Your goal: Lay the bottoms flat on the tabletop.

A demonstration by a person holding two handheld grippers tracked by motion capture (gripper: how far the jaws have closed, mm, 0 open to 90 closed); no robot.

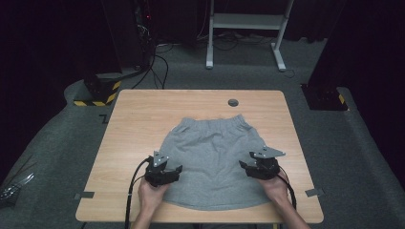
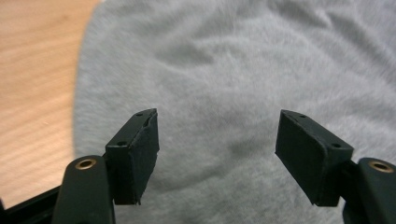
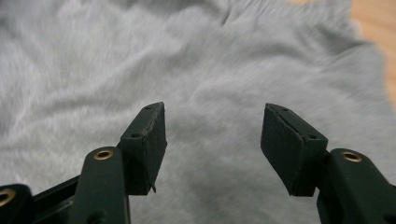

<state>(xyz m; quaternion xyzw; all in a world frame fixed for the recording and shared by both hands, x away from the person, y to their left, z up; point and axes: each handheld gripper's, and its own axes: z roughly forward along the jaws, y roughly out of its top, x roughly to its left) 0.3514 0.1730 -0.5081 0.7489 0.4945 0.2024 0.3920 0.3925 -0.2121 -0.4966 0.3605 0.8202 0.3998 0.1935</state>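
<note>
A pale wooden table (image 1: 133, 119) carries the work, with dark grey carpet around it. Nearest me, my two hands come in over the near edge, each holding a gripper. The grey shorts (image 1: 215, 157) lie flat in the middle of the table, hem towards me, elastic waistband at the far side.

My left gripper (image 1: 177, 170) hovers over the left part of the shorts, close to their left edge; in the left gripper view its jaws stand well apart with only grey fleece beneath them and nothing between the pads (image 2: 140, 154). My right gripper (image 1: 243, 164) is over the right part of the shorts, and its jaws are apart too, bare cloth showing in the gap.

I judge the step in hand to be taking hold of the cloth on both sides for a fold or a lift. To do it well, I should lower each gripper until one jaw slides under the edge, pinch both layers together, and close both sides evenly so the fabric stays smooth.

Farther off are a small round hole (image 1: 233, 102) in the table and the legs of a white stand (image 1: 244, 28).
</note>
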